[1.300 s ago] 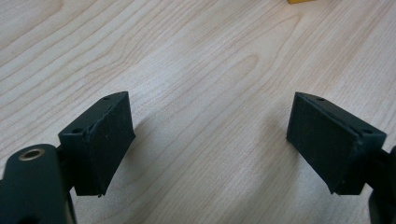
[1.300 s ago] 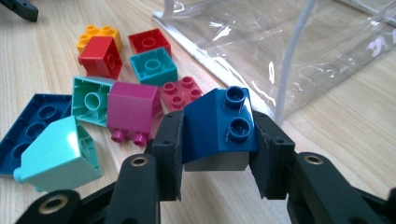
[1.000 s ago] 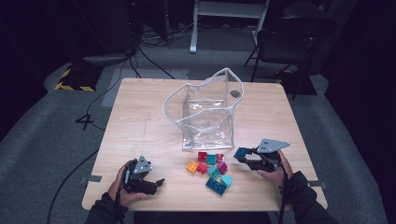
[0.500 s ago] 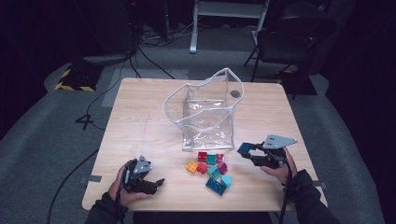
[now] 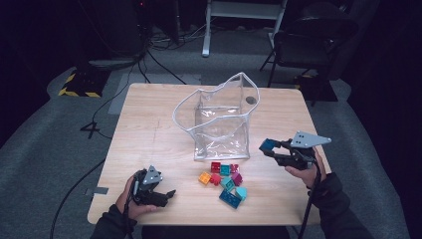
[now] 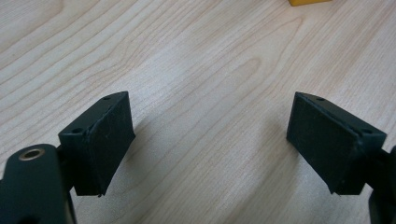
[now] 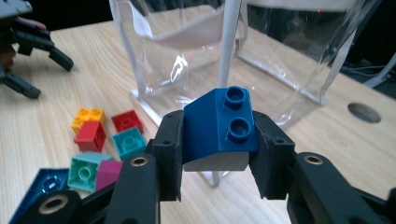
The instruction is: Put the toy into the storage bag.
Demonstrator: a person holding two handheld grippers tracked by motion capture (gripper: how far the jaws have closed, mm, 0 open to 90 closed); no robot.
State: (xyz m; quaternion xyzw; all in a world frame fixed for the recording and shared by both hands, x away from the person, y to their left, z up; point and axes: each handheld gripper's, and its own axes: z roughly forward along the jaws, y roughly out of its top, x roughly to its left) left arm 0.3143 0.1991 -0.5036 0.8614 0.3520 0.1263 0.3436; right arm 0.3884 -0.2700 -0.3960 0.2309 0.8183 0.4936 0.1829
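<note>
Beyond the right hand-held gripper, which clamps a blue brick, the clear bag stands up-left on the table, mouth upward; the left hand-held gripper, empty with jaws spread, rests farther off.

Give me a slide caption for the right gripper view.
Right gripper clamps a blue brick before the clear bag.

Your pale wooden surface in a dim room, grey carpet around you, black chair beyond, cables trailing, hazard-striped tape on your far left.
</note>
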